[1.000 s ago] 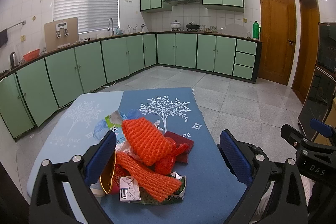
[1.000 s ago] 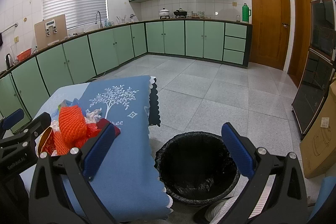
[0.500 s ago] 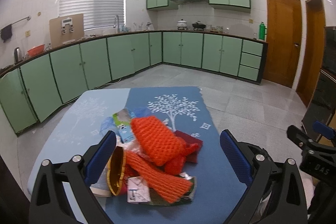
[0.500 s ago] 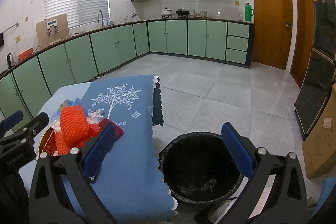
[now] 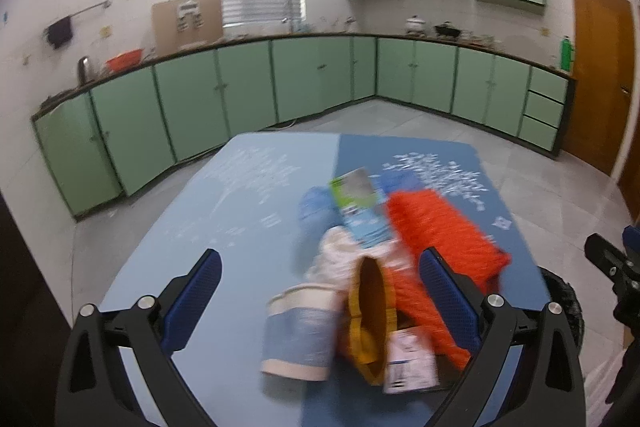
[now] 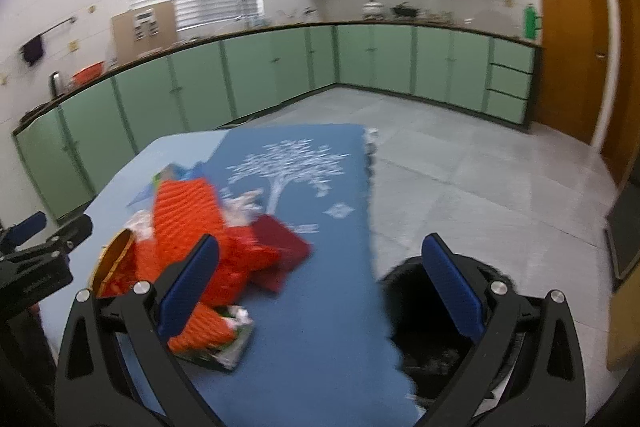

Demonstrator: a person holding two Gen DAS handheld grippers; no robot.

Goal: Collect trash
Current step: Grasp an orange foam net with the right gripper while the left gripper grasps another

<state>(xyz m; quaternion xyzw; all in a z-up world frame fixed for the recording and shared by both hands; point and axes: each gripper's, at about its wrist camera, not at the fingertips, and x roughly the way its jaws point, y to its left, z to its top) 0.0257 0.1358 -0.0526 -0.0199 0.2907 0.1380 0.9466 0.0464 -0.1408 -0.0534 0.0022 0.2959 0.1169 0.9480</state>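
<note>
The left gripper [image 5: 320, 291] has its jaws spread wide and holds nothing; between them, close ahead, lies the near edge of the trash pile [image 5: 372, 275], which sits on the blue-clothed worktop [image 5: 224, 211]. Nearest the jaws are a paper cup [image 5: 298, 335] lying on its side and a yellow-rimmed wrapper [image 5: 370, 311] standing on edge just beside it, with a small printed card [image 5: 410, 363] at the front. All of this looks very light. The cup is probably thin-walled and likely to crush or roll, so a grip across its body near the rim seems safest. The orange foam netting [image 5: 436, 231] behind is soft and springy; it should compress readily and may drag neighbouring scraps along, so pinching a thick fold would hold better than a loose edge. The flat packet [image 5: 356, 207] and the blue crumpled piece [image 5: 314, 215] farther back are likely slippery film, best taken at a creased edge. The right gripper [image 6: 320, 291] is also wide apart and empty, poised over the worktop's right edge, with the dark red packet [image 6: 280, 247] just ahead to its left. The black-lined bin [image 6: 436, 327] stands on the floor just beside the worktop, below that gripper. Motion blur hides finer detail in the pile.
</note>
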